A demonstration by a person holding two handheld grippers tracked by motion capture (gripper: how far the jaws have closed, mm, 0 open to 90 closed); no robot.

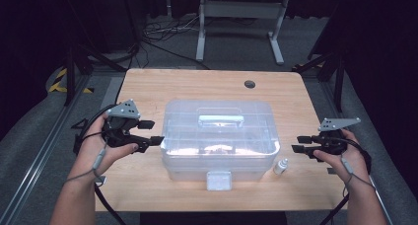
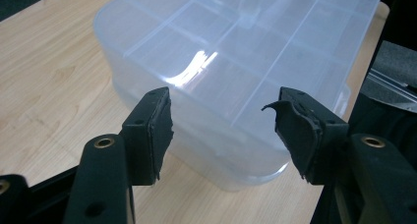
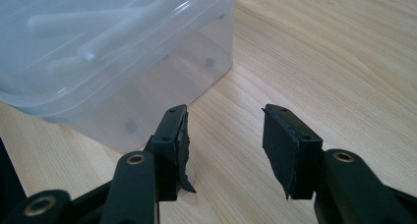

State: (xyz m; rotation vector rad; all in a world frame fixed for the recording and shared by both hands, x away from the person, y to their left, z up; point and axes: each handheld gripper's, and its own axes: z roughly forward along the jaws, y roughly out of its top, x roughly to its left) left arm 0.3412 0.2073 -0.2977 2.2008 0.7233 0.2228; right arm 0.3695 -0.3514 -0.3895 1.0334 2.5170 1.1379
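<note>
A clear plastic storage box [image 1: 219, 136] with a lid handle [image 1: 221, 120] stands shut in the middle of the wooden table [image 1: 148, 87]. My left gripper [image 1: 154, 132] hovers just off the box's left end, jaws open and empty. In the left gripper view the box [image 2: 236, 47] lies beyond the spread jaws of the left gripper [image 2: 221, 130]. My right gripper [image 1: 297, 143] is held to the right of the box, a short way apart from it, open and empty. The right gripper view has the box's corner [image 3: 108, 47] beyond the right gripper [image 3: 223, 145].
A small white bottle [image 1: 281, 167] stands on the table by the box's front right corner. The box's front latch [image 1: 219, 180] points toward the person. A round cable hole [image 1: 250, 84] sits near the far edge. Bare wood surrounds the box.
</note>
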